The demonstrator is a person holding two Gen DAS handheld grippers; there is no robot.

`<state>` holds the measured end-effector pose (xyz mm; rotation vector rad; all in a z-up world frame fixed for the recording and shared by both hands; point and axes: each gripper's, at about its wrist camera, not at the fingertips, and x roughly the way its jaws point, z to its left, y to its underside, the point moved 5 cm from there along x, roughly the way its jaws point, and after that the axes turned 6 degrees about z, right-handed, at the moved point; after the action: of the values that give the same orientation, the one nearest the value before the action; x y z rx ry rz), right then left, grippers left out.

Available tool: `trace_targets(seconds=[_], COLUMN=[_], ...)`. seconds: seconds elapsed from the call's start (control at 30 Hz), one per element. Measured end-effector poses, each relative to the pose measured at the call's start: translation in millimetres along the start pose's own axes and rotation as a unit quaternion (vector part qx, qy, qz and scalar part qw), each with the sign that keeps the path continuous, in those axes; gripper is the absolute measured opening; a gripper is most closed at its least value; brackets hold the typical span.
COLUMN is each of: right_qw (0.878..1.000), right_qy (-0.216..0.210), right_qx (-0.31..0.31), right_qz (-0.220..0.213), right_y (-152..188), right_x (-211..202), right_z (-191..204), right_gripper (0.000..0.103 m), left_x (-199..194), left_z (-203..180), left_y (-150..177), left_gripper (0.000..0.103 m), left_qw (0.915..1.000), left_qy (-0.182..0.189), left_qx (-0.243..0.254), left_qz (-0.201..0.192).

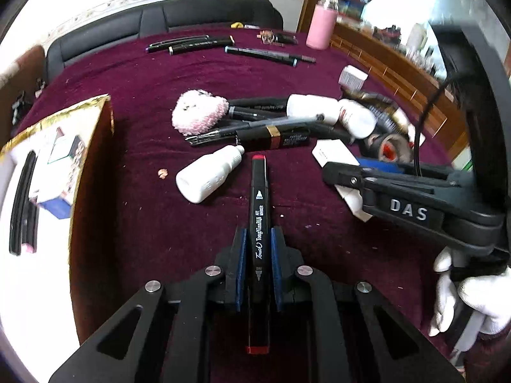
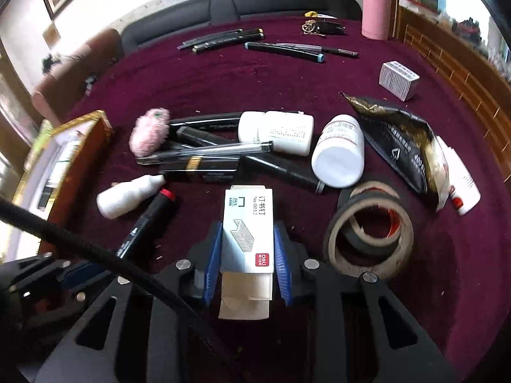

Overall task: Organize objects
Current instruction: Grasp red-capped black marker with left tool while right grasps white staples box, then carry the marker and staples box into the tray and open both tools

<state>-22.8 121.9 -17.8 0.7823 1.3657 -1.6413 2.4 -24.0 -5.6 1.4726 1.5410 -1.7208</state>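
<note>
Maroon cloth covers the surface (image 1: 134,102), where my left tongs (image 1: 258,265) clamp one red-capped marker (image 1: 259,210) just above it, while my right tongs (image 2: 248,249) grip one staple box (image 2: 248,223) beside two tape rolls (image 2: 367,229).

Marker (image 1: 259,223), black w/ red caps: white print along barrel reads "Touch TongNianBiJi ART MARKER", plus small nib icons near each end. Other gripper's arm (image 1: 412,210) carries raised white letters "DAS". Staple box (image 2: 247,226), white: "订书钉", "No.0012", "24/6"; a smaller line under that too tiny to read; staple drawing in the middle; red "deli" badge at near corner. Black pouch (image 2: 399,146): recycling-type triangle sign and rows of white print, too blurred to make out. White bottles (image 2: 338,153) and small box (image 2: 398,79) have label text, illegible from here.
</note>
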Motion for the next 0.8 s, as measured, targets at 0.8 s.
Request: trace_targets(seconds=[0.8], right_qw=[0.974], right_qy=[-0.212], right_qx=[-0.080], right_qz=[0.018], right_y=[-11.1], right_x=[-31.0], right_z=[159.7], right_gripper=[0.029], left_x=[-145.3], left_z=[160.4], left_y=[24.0], left_gripper=[0.012], left_qw=[0.9766], left_qy=[-0.036], left_qx=[-0.153], left_qz=[-0.147])
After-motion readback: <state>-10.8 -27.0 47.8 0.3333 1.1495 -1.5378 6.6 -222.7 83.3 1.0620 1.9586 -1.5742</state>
